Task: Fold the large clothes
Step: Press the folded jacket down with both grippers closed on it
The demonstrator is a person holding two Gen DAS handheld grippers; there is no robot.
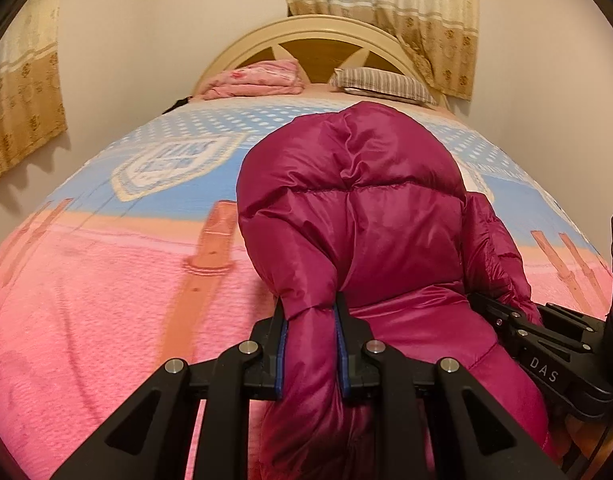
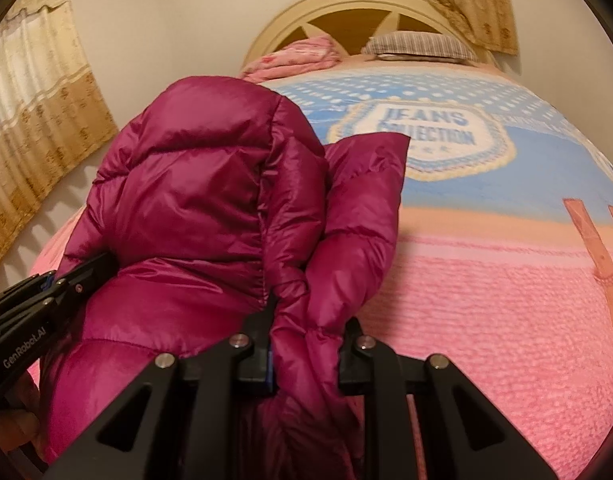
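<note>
While both of my arms reach over the bed (image 1: 86, 320), my left hand-held gripper (image 1: 309, 332) is pinching a bunched fold of the magenta puffer jacket (image 1: 346, 208), its blue-edged pads pressed into the shiny fabric. My right hand-held gripper (image 2: 306, 344) is clamped the same way on another gathered edge of that jacket, a little to the side. The jacket rises in a puffy mound ahead of both tools, over the pink and blue bedspread (image 2: 506, 300). Further back, a striped pillow (image 1: 382, 84) and a folded pink blanket (image 1: 254, 78) lie against the cream headboard (image 1: 306, 28). Patterned curtains (image 1: 386, 8) hang behind.
</note>
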